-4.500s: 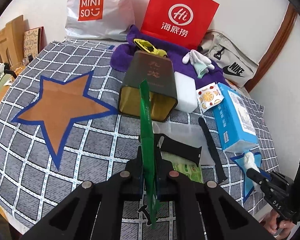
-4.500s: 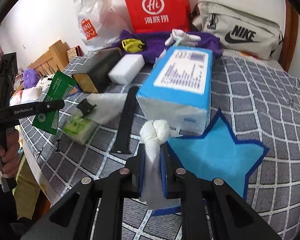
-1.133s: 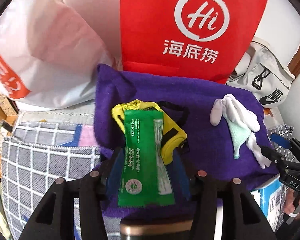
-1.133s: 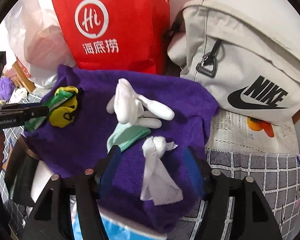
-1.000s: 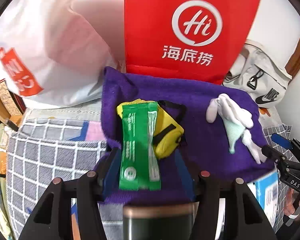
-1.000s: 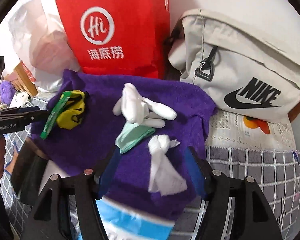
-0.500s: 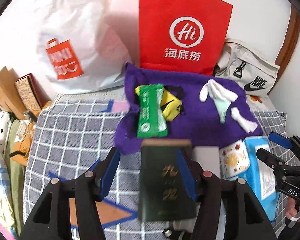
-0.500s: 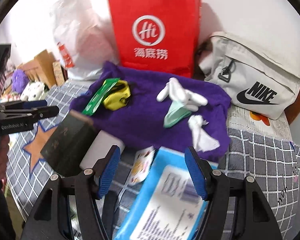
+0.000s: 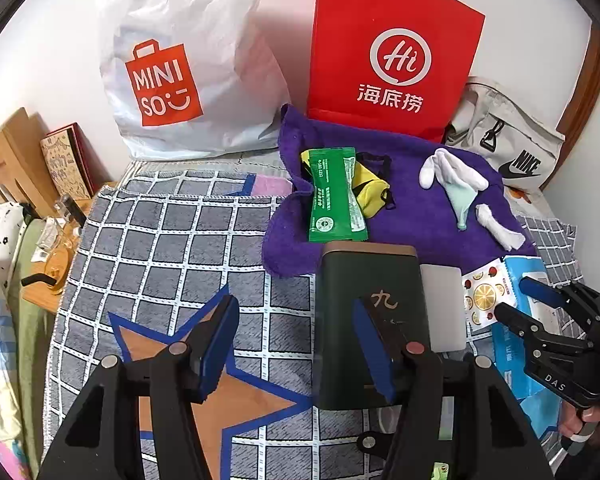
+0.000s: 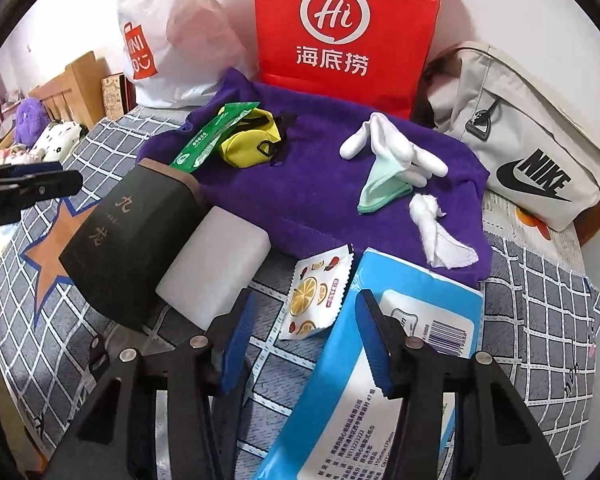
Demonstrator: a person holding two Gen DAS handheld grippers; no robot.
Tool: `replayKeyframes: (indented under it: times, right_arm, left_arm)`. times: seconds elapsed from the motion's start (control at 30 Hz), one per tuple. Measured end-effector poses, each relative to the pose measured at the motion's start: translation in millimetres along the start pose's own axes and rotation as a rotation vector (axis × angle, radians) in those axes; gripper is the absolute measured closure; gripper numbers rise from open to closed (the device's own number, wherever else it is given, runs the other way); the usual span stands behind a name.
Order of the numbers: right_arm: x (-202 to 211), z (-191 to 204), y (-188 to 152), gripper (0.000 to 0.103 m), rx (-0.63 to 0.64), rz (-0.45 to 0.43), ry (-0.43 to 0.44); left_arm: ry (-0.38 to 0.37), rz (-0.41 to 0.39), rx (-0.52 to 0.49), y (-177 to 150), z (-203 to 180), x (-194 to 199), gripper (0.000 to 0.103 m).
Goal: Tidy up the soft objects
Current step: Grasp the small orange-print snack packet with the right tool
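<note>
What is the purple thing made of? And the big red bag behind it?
The purple cloth looks like fuzzy terry or microfibre: matte, nappy surface, soft rumpled edges. The red bag looks like stiff coated paper: flat panels, sharp creases, slight sheen, though laminated card is possible.

Green packet [image 9: 334,196], white knotted cloth [image 10: 437,233] flat on purple towel [image 10: 312,196]

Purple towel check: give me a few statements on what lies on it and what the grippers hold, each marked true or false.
1. The green packet lies partly on the yellow pouch. True.
2. The knotted white cloth lies on the purple towel. True.
3. The left gripper holds the green packet. False: nothing is between its jaws.
4. The white glove lies on the blue tissue pack. False: it lies on the towel.
</note>
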State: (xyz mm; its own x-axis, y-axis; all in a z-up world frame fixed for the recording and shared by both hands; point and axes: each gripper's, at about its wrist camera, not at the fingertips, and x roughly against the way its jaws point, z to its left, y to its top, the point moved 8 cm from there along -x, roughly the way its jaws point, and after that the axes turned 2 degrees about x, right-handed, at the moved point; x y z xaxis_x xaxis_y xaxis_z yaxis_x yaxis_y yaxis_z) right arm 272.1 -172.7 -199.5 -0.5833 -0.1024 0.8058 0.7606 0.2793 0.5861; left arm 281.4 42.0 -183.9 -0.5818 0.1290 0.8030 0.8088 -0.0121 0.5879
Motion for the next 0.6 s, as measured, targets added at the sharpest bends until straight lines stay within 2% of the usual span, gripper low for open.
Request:
replayKeyframes:
  times: [0.07, 0.23, 0.5, 0.6]
  right_arm:
    - [2.1, -0.5, -0.3, 0.059, -0.015, 0.006, -0.003]
    - [13.2, 5.3, -10.4, 0.060, -0.085, 0.020, 0.064]
    - [7.5, 19.2, -20.6, 0.060, -0.157, 0.064, 0.058]
    - [-0.8, 17.1, -20.7, 0.062, -0.196, 0.068, 0.020]
  left_arm:
    - [-0.009, -0.001, 0.006, -0.6, 0.1, 0.4, 0.046]
    - [-0.031, -0.012, 0.002, -2.3, -2.9, 4.2, 0.046]
    - [-0.060, -0.016, 0.006, -7.6, -3.7, 10.0, 0.046]
    - [-0.066, -0.023, 0.002, -8.4, -2.7, 13.1, 0.046]
